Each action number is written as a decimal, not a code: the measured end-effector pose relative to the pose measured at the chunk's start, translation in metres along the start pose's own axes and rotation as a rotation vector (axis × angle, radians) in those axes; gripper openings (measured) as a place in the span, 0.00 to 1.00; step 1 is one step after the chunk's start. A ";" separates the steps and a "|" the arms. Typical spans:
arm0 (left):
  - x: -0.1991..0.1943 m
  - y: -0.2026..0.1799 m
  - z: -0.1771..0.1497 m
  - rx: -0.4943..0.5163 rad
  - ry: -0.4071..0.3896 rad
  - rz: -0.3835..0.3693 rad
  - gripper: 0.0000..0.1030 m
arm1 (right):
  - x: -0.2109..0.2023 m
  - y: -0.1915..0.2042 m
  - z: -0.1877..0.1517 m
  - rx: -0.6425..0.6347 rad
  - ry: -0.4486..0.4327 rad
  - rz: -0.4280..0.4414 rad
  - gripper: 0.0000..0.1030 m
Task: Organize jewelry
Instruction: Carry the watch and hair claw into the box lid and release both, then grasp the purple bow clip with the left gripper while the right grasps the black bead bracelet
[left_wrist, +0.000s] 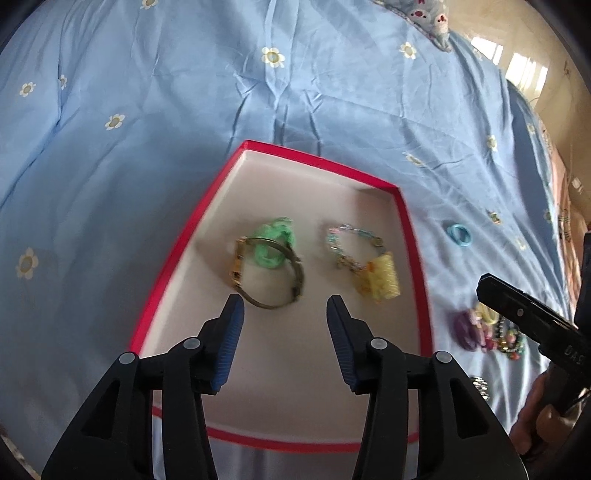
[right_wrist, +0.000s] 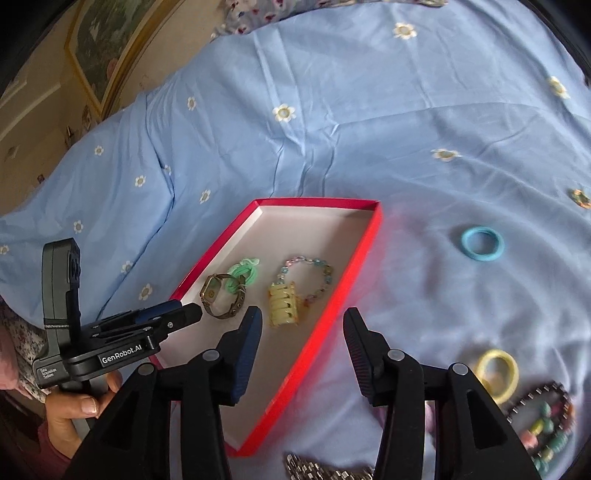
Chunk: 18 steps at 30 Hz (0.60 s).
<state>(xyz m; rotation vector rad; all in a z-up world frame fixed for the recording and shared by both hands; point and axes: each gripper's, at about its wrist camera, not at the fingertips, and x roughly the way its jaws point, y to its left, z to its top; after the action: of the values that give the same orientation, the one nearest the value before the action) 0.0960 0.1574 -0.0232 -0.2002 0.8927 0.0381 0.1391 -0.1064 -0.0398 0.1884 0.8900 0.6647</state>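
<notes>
Your left hand-held gripper (left_wrist: 284, 306) hangs spread and empty over the near end of the red box (left_wrist: 405, 221); the right hand-held gripper (right_wrist: 303, 317), also spread and holding nothing, straddles that box's right wall.

Risk: a low pass could clip that thin wall and skid the box on the soft bed (left_wrist: 184, 92), scattering what's sorted.

Just ahead, inside the box: watch (left_wrist: 269, 273) lapping a green chain (left_wrist: 271, 240), yellow clip (left_wrist: 380, 280), beaded bracelet (left_wrist: 351, 240).

Right of the box, still loose: yellow ring (right_wrist: 496, 373), bead strand (right_wrist: 543, 424), farther off a blue ring (right_wrist: 482, 244).
</notes>
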 end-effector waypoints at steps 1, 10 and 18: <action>-0.002 -0.003 -0.001 0.002 -0.001 -0.008 0.44 | -0.006 -0.003 -0.001 0.006 -0.007 -0.006 0.46; -0.010 -0.042 -0.014 0.058 0.004 -0.069 0.45 | -0.048 -0.028 -0.013 0.047 -0.049 -0.061 0.46; -0.010 -0.067 -0.023 0.099 0.023 -0.114 0.45 | -0.072 -0.048 -0.028 0.080 -0.064 -0.111 0.46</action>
<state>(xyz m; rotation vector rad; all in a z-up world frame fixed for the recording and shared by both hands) 0.0800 0.0874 -0.0189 -0.1588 0.9027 -0.1145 0.1074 -0.1918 -0.0301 0.2287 0.8596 0.5173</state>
